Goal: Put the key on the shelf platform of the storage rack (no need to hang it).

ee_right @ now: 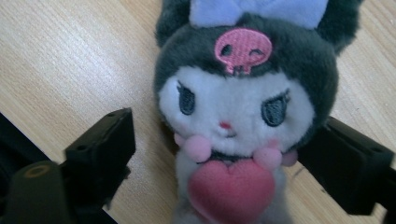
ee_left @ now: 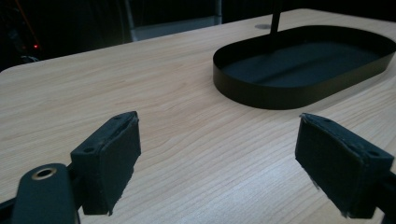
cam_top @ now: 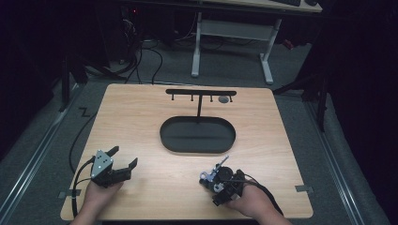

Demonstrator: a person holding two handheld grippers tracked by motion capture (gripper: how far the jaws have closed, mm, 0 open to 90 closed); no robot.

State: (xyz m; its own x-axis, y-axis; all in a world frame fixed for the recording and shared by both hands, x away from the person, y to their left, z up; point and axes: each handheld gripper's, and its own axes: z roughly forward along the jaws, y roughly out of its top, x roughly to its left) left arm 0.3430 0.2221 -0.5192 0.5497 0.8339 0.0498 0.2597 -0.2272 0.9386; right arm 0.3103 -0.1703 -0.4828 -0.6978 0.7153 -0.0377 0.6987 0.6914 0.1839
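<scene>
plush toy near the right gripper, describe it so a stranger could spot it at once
On the wooden table, look at the near right edge, ahead of the right gripper. The plush toy lies between its jaws: dark hood, white face, pink skull badge, pink heart.

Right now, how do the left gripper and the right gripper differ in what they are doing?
The left gripper has bare wood between its open jaws; the right gripper has a plush toy between its jaws, and whether they press it is unclear. The left gripper faces the black oval tray; the right gripper looks down at the table. Both sit near the table's front edge.
</scene>
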